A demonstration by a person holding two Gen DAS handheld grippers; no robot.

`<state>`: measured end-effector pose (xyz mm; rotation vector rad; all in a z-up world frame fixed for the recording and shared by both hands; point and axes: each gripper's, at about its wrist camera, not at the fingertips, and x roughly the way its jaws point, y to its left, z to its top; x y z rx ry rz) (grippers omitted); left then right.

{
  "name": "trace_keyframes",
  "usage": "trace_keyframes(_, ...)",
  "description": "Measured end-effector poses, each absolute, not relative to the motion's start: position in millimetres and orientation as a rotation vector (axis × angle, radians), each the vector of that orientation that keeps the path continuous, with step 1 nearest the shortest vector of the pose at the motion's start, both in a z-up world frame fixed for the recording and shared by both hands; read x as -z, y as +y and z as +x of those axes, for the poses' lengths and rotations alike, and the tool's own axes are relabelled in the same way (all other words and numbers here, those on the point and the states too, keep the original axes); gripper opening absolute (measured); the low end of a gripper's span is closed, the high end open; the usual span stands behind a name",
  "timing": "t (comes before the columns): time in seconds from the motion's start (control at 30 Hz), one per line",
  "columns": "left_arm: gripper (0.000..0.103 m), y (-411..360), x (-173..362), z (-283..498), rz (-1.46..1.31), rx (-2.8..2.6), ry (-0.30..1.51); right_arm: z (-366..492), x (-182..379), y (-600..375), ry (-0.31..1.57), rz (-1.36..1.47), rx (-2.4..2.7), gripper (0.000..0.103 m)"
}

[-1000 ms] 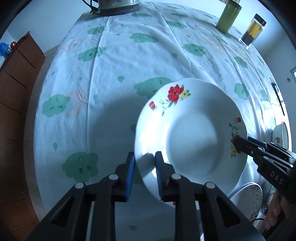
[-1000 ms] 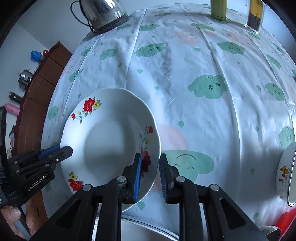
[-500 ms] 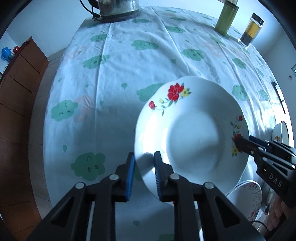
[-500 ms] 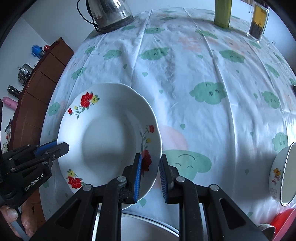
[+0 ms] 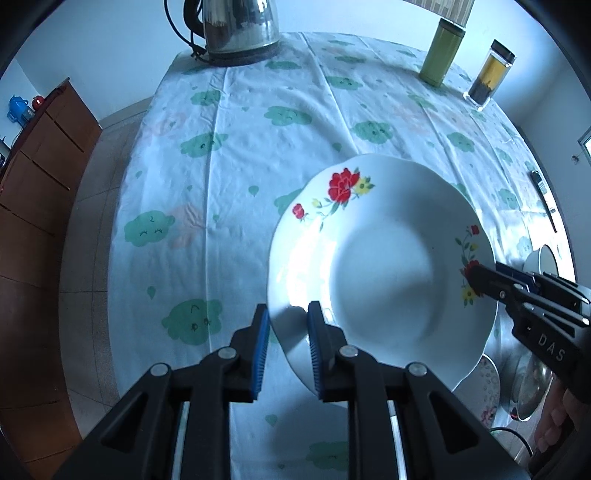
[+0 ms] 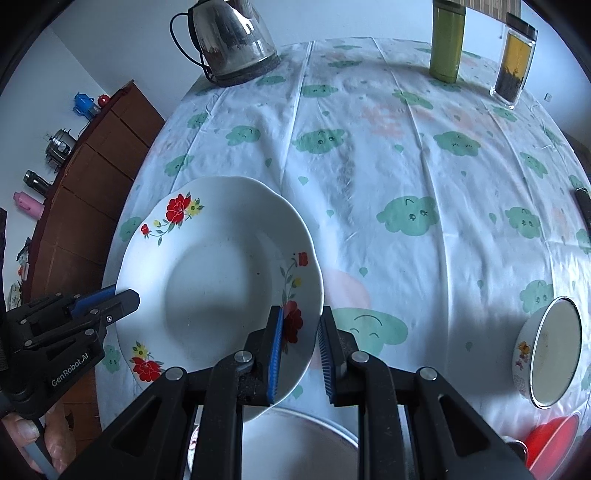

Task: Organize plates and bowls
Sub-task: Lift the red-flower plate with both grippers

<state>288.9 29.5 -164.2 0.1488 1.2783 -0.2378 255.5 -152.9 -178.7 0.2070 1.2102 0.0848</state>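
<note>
You hold the plate (image 5: 384, 273) up above the table (image 5: 258, 155), one pair of tongs on each side of its rim. Your left tongs (image 5: 284, 343) stand with the rim between the two blue pads, the jaws only partly closed around it; whether both pads press on the plate you cannot tell from here. Your right tongs (image 6: 300, 350) straddle the opposite rim of the plate (image 6: 221, 284) at the red flower, with a clear gap on the outer side, so they are not fully clamped either. The plate tilts slightly, and its floral rim faces the kettle (image 5: 236, 29) at the far end of the table. To the right of the plate, a small bowl (image 6: 550, 350) lies on the table near its edge. Beyond the plate, the green bottle (image 6: 447, 40) and the jar (image 6: 513, 55) stand at the far right corner of the table.
</note>
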Motion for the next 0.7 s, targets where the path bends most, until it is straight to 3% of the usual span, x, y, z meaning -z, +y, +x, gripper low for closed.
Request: trace_keyframes(0.7, 0.018, 26, 147, 234, 0.151, 0.235, 1.282, 195, 160, -157, 1.202, 0.194, -0.12, 0.02)
